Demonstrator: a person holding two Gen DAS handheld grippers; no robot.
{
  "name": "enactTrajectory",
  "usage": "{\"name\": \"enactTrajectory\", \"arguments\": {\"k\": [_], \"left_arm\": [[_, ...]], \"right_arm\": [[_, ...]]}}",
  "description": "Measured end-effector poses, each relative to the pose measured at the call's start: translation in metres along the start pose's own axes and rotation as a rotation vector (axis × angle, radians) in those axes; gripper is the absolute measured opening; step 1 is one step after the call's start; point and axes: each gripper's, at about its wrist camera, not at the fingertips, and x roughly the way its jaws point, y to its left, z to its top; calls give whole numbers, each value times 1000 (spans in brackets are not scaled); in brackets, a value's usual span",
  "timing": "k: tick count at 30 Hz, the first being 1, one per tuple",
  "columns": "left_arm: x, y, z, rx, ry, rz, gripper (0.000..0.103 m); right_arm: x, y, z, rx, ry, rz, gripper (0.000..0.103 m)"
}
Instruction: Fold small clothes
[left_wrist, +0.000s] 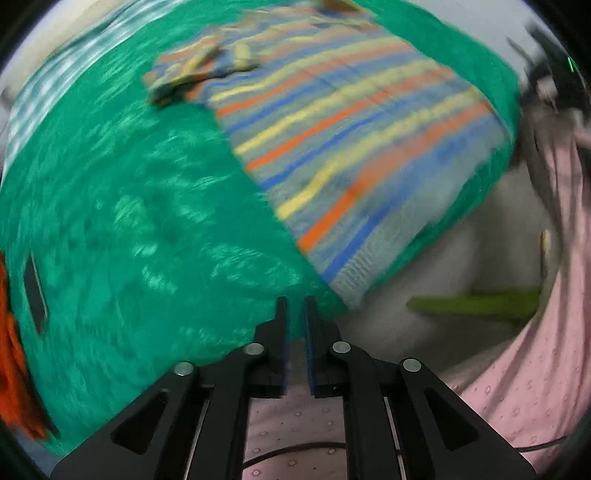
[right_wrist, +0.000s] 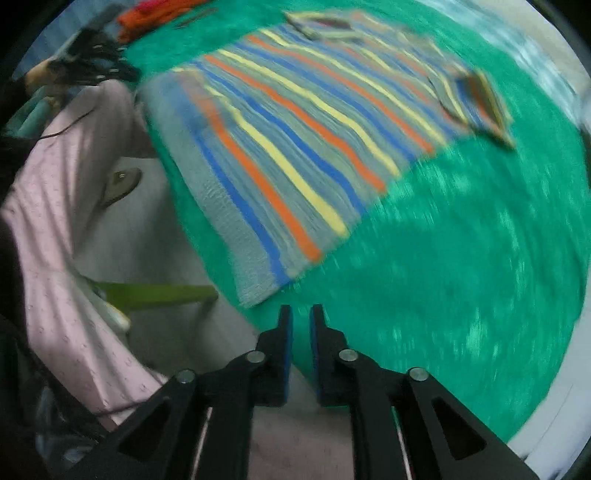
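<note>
While both views blur, we log: left tongs (left_wrist: 296, 300) and right tongs (right_wrist: 301, 308), each narrowly parted and empty; striped knit sweater (left_wrist: 343, 133) flat ahead on green cloth surface (left_wrist: 129, 206). Risk: a blurred approach may snag the hem and bunch it.

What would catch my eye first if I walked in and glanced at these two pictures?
The striped sweater, banded in orange, yellow and blue, lies spread flat on a bright green cloth that covers the work surface. At the bottom of each view a pair of black jaws with blue pads points toward it, the left gripper and right gripper both holding nothing. An orange garment lies bunched at the cloth's far edge.
</note>
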Motion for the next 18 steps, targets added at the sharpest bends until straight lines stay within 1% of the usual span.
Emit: {"name": "enactTrajectory", "arguments": {"k": [1,2,3,4,5,6,7,8,9,10,11,12,13,14,15,16,18], "left_arm": [[-8,15,2,-94,-45,-18,35],[-11,24,3,-168,-87,-31,63],[-14,32,4,-256,-142,-48,78],[-11,39,9,-347,-187,-67,80],[-4,39,13,-380,-186,-80,80],[13,36,23,-418,-149,-90,80],[30,32,30,-438,-111,-85,80],[40,27,34,-447,-85,-82,78],[55,19,39,-456,-39,-87,75],[67,8,40,-454,2,-73,71],[71,-3,40,-436,12,-42,61],[71,-13,44,-405,8,-18,38],[69,-23,46,-371,9,-31,17],[66,-29,47,-357,15,-53,5],[60,-34,46,-347,6,-41,4],[52,-37,43,-334,-4,-12,4],[50,-36,36,-356,4,8,4]], "right_arm": [[-4,-7,-4,59,-17,12,28],[-9,-14,-6,109,-37,23,39],[-18,-27,-9,224,-99,65,47],[-21,-37,-9,304,-144,104,49],[-22,-47,-8,399,-188,154,51],[-19,-53,-9,474,-212,198,51],[-8,-62,-7,566,-214,259,51],[4,-66,-4,628,-206,293,51],[20,-67,0,667,-186,328,51],[32,-65,3,681,-159,356,51],[43,-59,4,687,-132,382,49],[59,-51,9,674,-73,430,30],[65,-46,9,654,-48,443,11],[64,-36,11,619,-18,399,6],[61,-34,13,609,-9,365,5],[54,-35,11,613,-12,352,5],[36,-40,5,634,-19,300,5]]}}
